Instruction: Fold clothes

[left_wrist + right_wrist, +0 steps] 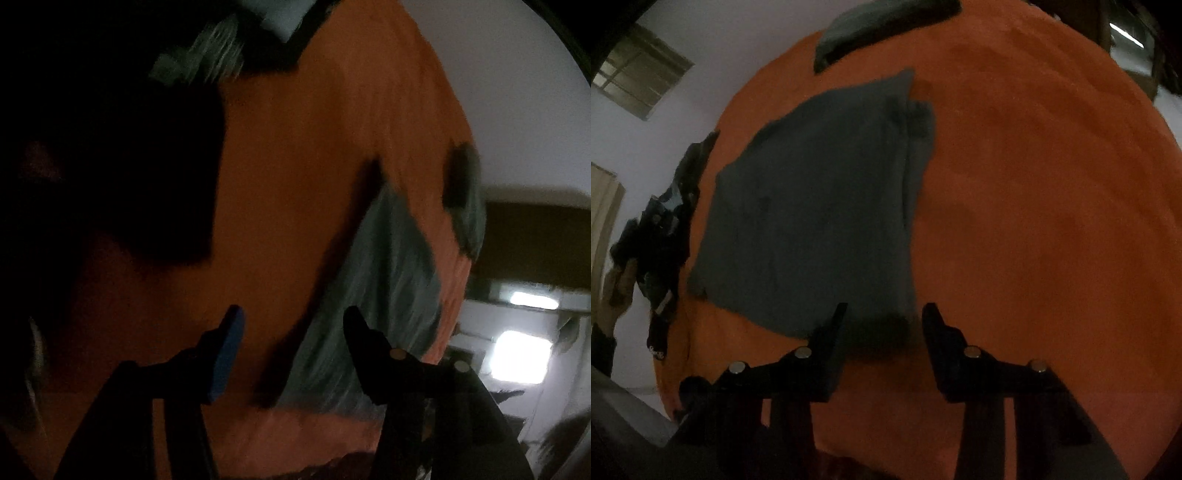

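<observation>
Right tool: at 6 o'clock in the right wrist view, fingers spread wide and released, nothing between them, poised over the near edge of the grey garment

Grey garment: folded flat into a rough rectangle, lying on the orange surface left of centre, a layered fold edge along its 3 o'clock side; its near corner lies just beyond the right tool's fingertips

Left tool: at 6 o'clock in the left wrist view, blue pad on the left finger, fingers apart and released, gripping nothing; view blurred and dim

Dark clothes pile: at 9 o'clock, heaped at the left rim of the orange surface, apart from the grey garment

Second dark folded piece: at 12 o'clock, at the far edge of the orange surface, well apart from the grey garment

Window: at 10 o'clock, on the pale wall
</observation>
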Demonstrator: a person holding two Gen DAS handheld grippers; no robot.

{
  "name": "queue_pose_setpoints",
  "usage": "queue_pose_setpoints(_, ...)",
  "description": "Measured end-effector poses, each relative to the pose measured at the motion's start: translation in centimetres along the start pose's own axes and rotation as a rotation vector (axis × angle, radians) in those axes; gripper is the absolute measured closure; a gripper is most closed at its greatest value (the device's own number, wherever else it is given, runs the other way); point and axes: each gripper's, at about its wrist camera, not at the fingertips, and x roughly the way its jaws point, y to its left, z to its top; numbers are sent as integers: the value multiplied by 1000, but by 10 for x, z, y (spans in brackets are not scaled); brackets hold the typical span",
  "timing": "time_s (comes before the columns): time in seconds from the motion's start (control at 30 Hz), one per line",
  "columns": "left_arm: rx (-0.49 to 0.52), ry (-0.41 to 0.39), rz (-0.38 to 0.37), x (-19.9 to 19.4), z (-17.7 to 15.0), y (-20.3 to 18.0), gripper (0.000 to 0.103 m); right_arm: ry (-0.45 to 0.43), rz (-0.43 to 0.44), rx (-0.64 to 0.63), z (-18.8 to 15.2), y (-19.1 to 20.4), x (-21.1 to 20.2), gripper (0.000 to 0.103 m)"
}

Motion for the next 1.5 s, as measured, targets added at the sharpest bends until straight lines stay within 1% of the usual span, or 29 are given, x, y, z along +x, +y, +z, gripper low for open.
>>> queue_pose_setpoints(0.07,21,5,-13,12,-21,7,46,-9,-13,-21,-3,1,3,64)
queue_pose_setpoints(0.2,-56,51,0,35,-48,39,46,-31,-3,-45,7,-2,13,64)
queue_pose_setpoints(0.23,-81,48,-5,35,-51,43,46,-27,5,-34,8,-4,16,67)
queue_pose_setpoints(0.27,-105,44,-10,35,-55,47,46,-23,12,-23,9,-6,20,88)
queue_pose_setpoints(0.3,-129,41,-16,35,-58,51,46,-19,20,-12,10,-8,24,101)
queue_pose_setpoints(0.33,-151,36,-22,34,-61,55,46,-19,16,-1,11,-8,26,101)
queue_pose_setpoints(0.4,-185,14,-26,26,-68,62,46,-50,36,33,4,-11,17,101)
queue_pose_setpoints(0.5,-243,-26,37,17,-84,73,46,-76,51,87,-6,-16,1,101)
queue_pose_setpoints(0.53,-254,-15,43,21,-89,75,46,-80,54,91,-10,-15,-2,101)
queue_pose_setpoints(0.6,-226,33,50,33,-93,68,46,-89,62,99,-19,-13,-9,101)
queue_pose_setpoints(0.63,-203,44,46,37,-94,63,46,-93,65,102,-23,-12,-13,101)
queue_pose_setpoints(0.73,-53,-18,-24,32,-89,36,46,-95,71,135,-30,-16,-15,101)
queue_pose_setpoints(0.83,11,-81,-46,27,-94,27,46,-89,73,183,-34,-25,-10,101)
queue_pose_setpoints(0.9,-14,-71,-83,33,-99,32,46,-85,75,215,-36,-31,-6,100)
queue_pose_setpoints(0.93,-34,-36,-88,39,-100,34,46,-83,75,230,-37,-35,-4,97)
queue_pose_setpoints(0.97,-49,-7,-96,43,-100,36,46,-81,76,246,-38,-38,-3,83)
queue_pose_setpoints(1.0,-45,9,-102,45,-100,35,46,-85,82,266,-38,-39,-2,61)
queue_pose_setpoints(1.03,-32,18,-85,46,-99,34,46,-82,96,276,-36,-40,-1,52)
queue_pose_setpoints(1.07,-19,27,-69,47,-98,33,46,-77,111,281,-34,-40,1,47)
queue_pose_setpoints(1.17,-9,74,-30,62,-89,28,46,-62,156,298,-29,-40,6,47)
queue_pose_setpoints(1.23,-24,105,-32,70,-88,25,46,-52,139,268,-27,-34,13,47)
queue_pose_setpoints(1.27,-27,106,-21,70,-87,25,46,-47,127,250,-26,-31,16,47)
queue_pose_setpoints(1.33,-40,95,3,70,-85,25,47,-72,96,221,-27,-25,17,47)
queue_pose_setpoints(1.37,-46,80,12,69,-87,23,51,-87,76,206,-28,-22,16,55)
queue_pose_setpoints(1.4,-47,72,23,69,-88,22,63,-96,64,198,-28,-21,16,68)
queue_pose_setpoints(1.43,-37,79,35,71,-89,19,95,-104,56,192,-29,-20,17,72)
queue_pose_setpoints(1.47,-27,86,48,72,-89,16,97,-108,44,197,-29,-20,18,73)
queue_pose_setpoints(1.5,-16,92,60,73,-90,12,97,-109,38,209,-29,-22,18,73)
